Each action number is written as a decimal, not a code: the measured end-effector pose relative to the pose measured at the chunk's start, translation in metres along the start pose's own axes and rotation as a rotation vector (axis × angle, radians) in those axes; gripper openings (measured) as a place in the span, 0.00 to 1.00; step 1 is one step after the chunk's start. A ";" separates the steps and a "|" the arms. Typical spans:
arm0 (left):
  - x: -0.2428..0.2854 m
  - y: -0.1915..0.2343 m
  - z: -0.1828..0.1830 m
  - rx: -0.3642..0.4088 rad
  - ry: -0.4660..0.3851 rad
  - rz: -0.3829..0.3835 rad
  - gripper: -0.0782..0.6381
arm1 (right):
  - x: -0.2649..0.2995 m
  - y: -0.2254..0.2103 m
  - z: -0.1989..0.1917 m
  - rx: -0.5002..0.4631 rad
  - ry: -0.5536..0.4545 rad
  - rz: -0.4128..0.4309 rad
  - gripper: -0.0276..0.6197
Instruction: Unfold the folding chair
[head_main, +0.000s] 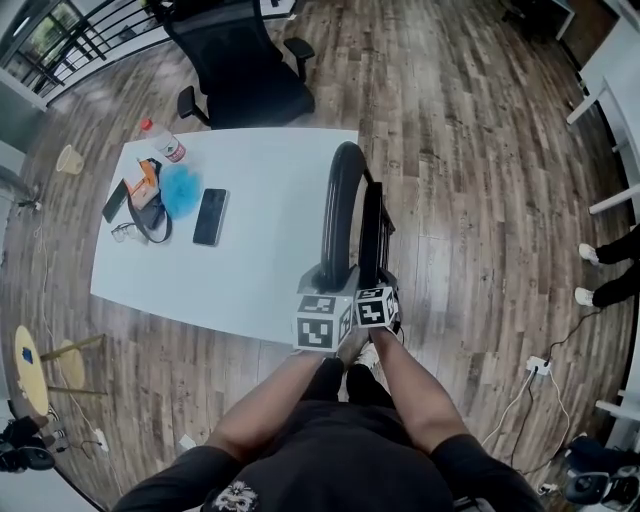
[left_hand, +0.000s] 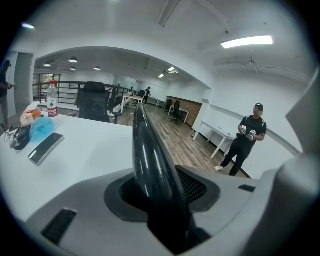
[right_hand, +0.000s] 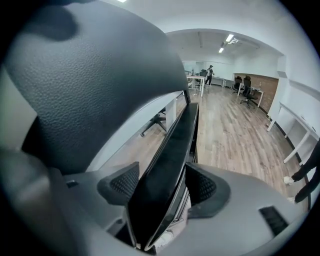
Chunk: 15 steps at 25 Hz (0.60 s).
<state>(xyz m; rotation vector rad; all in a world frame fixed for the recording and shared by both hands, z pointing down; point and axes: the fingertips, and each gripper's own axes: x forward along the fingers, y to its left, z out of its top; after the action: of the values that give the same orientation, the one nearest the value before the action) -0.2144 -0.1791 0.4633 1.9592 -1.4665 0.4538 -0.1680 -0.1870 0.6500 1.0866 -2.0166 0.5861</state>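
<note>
Left tongs (head_main: 335, 277): I have these partly closed round the rounded, glossy black rim of the folding chair (head_main: 341, 205). In the left gripper view (left_hand: 160, 196) the rim runs straight up out of the jaws and lies against the textured right pad. The left pad is in shadow behind the rim, and I read it as touching too.

Right tongs (head_main: 372, 282): these sit just beside the left pair, partly closed on the chair's flat black panel. In the right gripper view (right_hand: 162, 189) both ribbed pads flank the panel's edge and press on it.

Folding chair: it is folded flat and standing on edge, and it stretches away from both tongs. The curved part (left_hand: 149, 155) is in the left pair and the flat panel (right_hand: 172, 155) in the right, with a narrow gap between the two parts.

White table (head_main: 255, 170): its top lies to the left of the left tongs and beyond them, and the chair stands along its right edge.

On the table: well to the left of the left tongs I see a dark phone (head_main: 210, 216), a blue fluffy thing (head_main: 182, 189) and a bottle (head_main: 163, 141).

Office chair (head_main: 240, 70): black, beyond the table's far side.

Bystander (left_hand: 246, 142): standing on the wood floor, off to the right of the left tongs.
</note>
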 end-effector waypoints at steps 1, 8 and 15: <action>0.000 0.000 0.000 0.001 0.003 -0.001 0.35 | 0.001 0.000 0.000 0.005 0.001 0.000 0.49; -0.001 0.003 0.000 0.013 0.022 -0.018 0.32 | 0.000 -0.004 -0.001 0.050 -0.006 0.009 0.48; -0.004 0.006 -0.003 0.045 0.034 -0.032 0.32 | -0.014 -0.032 -0.013 0.134 -0.043 0.033 0.47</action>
<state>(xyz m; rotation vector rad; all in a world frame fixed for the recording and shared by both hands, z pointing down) -0.2211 -0.1754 0.4649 1.9976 -1.4131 0.5069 -0.1307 -0.1882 0.6480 1.1552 -2.0601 0.7294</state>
